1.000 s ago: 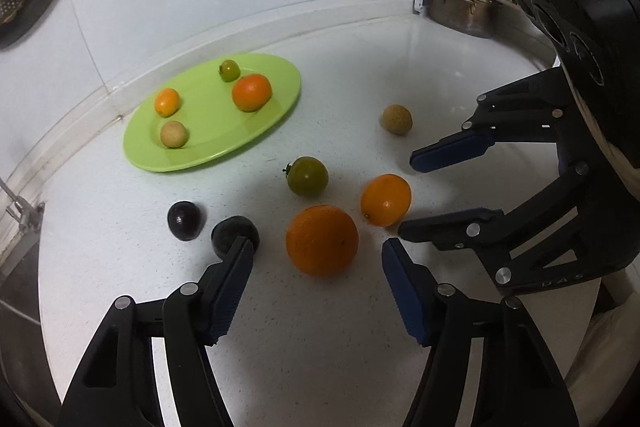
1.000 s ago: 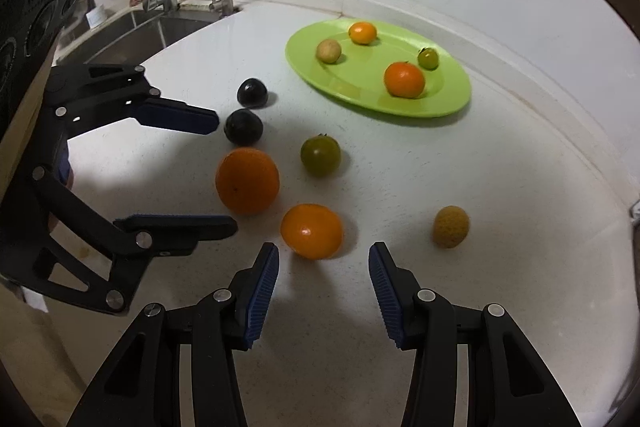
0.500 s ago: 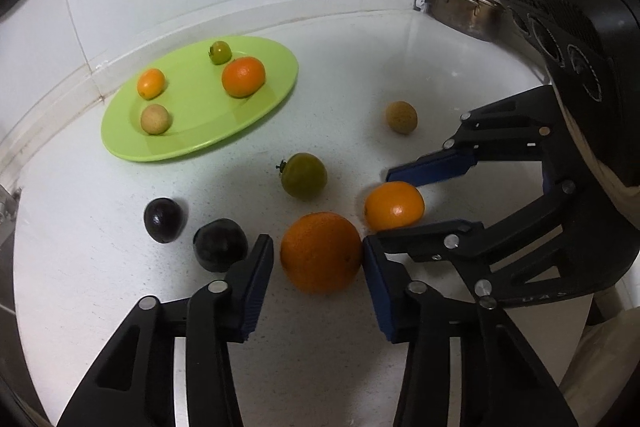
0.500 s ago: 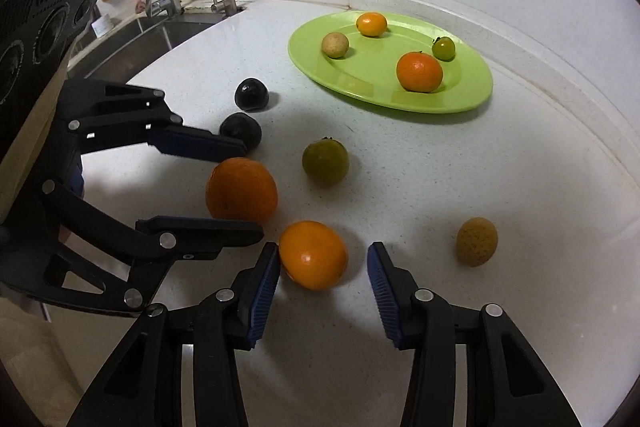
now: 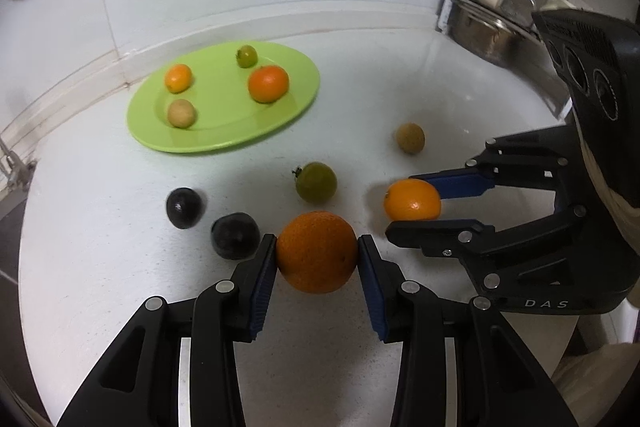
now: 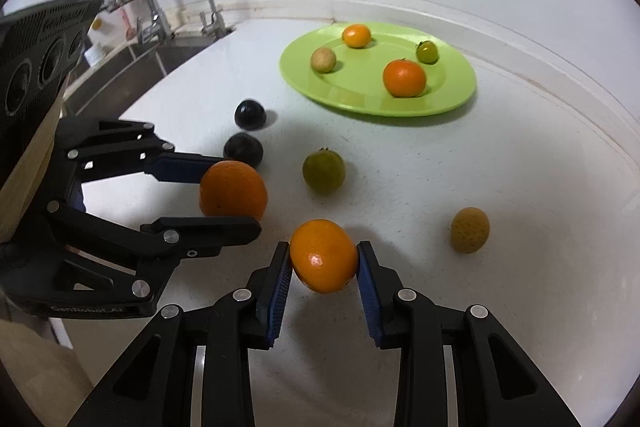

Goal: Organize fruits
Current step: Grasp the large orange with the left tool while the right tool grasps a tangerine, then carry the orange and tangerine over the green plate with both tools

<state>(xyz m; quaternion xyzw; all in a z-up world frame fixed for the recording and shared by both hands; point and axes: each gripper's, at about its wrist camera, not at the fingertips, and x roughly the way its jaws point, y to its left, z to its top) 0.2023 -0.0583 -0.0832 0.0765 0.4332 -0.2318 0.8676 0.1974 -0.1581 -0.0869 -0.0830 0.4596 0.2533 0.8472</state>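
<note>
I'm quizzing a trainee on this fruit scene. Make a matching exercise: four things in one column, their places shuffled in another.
1. big orange
2. small orange
3. green tomato
4. tan fruit

a. on the green plate
b. loose on the counter
c. in the left gripper
d. in the right gripper

Pairs: 1-c, 2-d, 3-b, 4-a

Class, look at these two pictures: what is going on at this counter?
A person is sorting fruit with a claw in each hand. The left claw is shut on the big orange. The right claw is closing on the smaller orange, its pads already against it. Both oranges seem to sit on the counter still. Four small fruits lie on the green plate; two dark fruits, a green one and a tan one are loose on the counter.
</note>
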